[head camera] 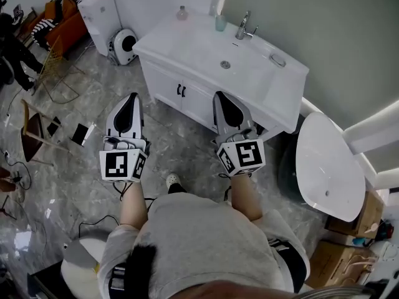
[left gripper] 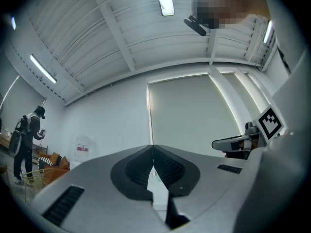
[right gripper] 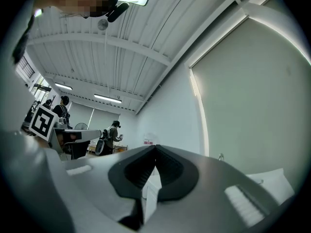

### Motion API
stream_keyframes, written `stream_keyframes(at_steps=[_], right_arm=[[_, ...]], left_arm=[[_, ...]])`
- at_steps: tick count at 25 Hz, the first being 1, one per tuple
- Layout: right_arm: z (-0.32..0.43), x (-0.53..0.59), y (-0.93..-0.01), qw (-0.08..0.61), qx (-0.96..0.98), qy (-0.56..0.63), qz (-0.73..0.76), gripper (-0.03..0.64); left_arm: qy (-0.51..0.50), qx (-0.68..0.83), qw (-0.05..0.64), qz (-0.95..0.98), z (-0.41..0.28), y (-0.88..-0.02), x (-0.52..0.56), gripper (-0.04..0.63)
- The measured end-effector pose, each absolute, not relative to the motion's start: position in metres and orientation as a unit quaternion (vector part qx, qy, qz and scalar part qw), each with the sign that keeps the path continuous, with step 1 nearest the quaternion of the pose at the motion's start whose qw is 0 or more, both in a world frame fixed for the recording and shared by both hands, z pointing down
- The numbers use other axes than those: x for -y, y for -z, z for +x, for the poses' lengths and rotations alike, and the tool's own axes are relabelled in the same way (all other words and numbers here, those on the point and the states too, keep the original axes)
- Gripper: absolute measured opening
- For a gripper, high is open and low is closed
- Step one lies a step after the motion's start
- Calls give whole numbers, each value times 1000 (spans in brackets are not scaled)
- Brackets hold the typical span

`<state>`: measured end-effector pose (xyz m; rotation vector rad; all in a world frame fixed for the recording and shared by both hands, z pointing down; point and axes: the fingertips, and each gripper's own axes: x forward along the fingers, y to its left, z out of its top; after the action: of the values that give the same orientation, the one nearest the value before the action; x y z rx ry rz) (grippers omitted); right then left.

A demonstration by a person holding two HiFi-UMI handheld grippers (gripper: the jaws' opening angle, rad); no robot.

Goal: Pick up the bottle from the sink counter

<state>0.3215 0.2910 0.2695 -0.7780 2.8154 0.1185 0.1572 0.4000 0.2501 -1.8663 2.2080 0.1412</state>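
Two grey grippers: the left gripper (head camera: 132,98) and the right gripper (head camera: 220,96) each have their jaws pressed together on nothing, just short of the white vanity sink counter (head camera: 187,42). One small clear bottle (head camera: 182,12) stands at the counter's back-left corner. One pale teal cup (head camera: 221,22) and one chrome faucet (head camera: 243,27) stand along its back edge.

You hold both grippers out ahead of you, side by side and apart, tips pointing forward. Your left gripper (head camera: 132,99) has its jaws pressed together with nothing between them. Your right gripper (head camera: 223,98) is the same, closed and empty. Each marker cube sits at the rear, facing up toward your head. Your bare left forearm (head camera: 132,207) and right forearm (head camera: 246,197) reach forward, bent at the elbows.
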Motion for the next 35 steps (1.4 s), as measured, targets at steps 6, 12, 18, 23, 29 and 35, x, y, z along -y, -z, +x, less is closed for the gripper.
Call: stream_keyframes(at_steps=[6, 12, 18, 23, 29, 35], right_arm=[[268, -250, -266, 112, -955, -36, -272, 11], [216, -226, -268, 113, -954, -35, -276, 11], [188, -208, -281, 99, -954, -30, -280, 11], [175, -188, -289, 89, -954, -26, -287, 11], [149, -150, -288, 97, -955, -27, -280, 11], [119, -99, -275, 109, -957, -31, -266, 11]], left_arm=[[-44, -751, 121, -647, 104, -248, -359, 8], [-41, -744, 119, -656, 55, -251, -334, 8], [-41, -745, 104, -658, 22, -264, -315, 8], [-45, -743, 95, -661, 5, -272, -297, 8], [-44, -749, 97, -654, -19, -275, -265, 8], [-47, -757, 110, -643, -46, -261, -218, 8]])
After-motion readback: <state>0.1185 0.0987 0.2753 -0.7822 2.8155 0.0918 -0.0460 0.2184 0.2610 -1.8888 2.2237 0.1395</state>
